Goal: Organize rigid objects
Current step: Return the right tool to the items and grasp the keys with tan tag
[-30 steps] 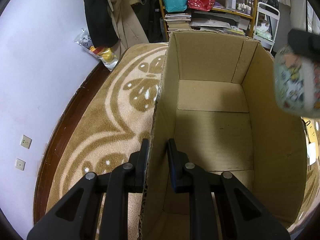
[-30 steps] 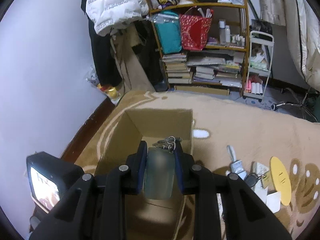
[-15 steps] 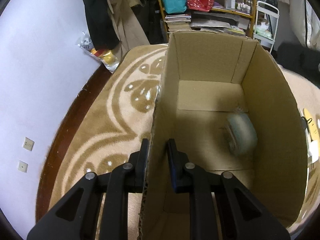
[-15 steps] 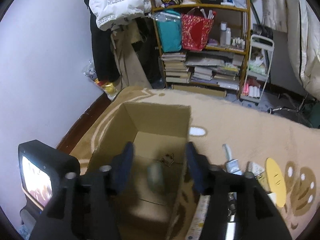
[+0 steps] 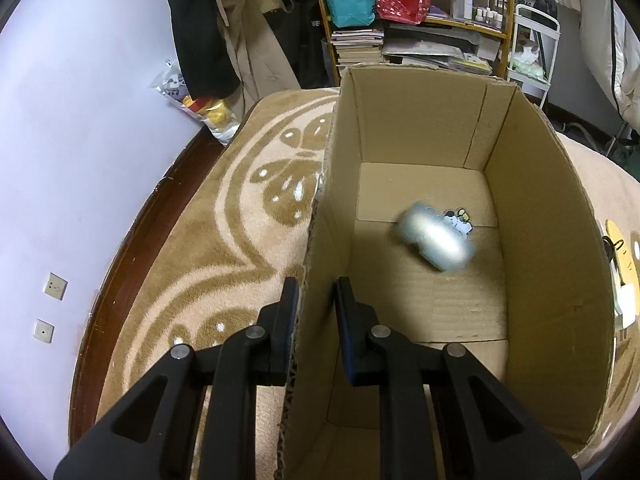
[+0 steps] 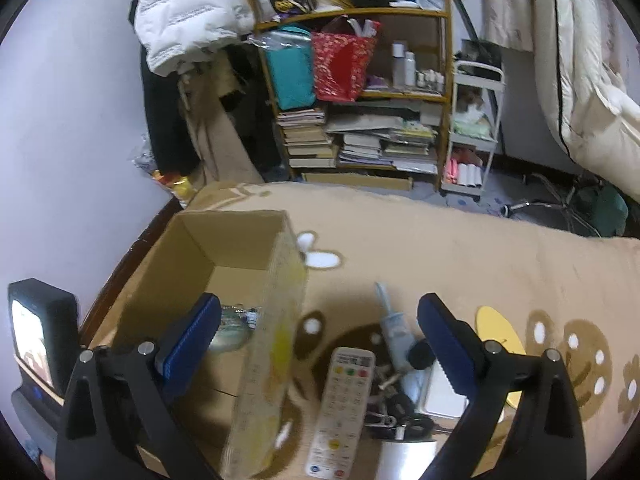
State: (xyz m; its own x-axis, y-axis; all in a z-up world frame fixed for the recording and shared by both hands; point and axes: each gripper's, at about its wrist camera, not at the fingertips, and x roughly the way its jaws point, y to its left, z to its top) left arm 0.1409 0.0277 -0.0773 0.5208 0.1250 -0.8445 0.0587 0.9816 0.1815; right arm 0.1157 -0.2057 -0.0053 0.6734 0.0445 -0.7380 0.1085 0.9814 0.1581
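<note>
Sorting barely begun: one pale blue cylinder [image 5: 436,240] lies blurred on the floor of the cardboard box [image 5: 536,208], a small cartoon tag beside it. Left tongs [image 5: 314,300] pinch the box's near wall, steadying it. Right tongs [image 6: 320,326] have just been opening, now wide and empty, above the pile left on the rug [image 6: 460,248]: white remote [image 6: 340,404], syringe-like tube [image 6: 392,326], yellow disc [image 6: 498,328], keys.

two downward wrist views, shared cardboard box [image 5: 520,216]
</note>
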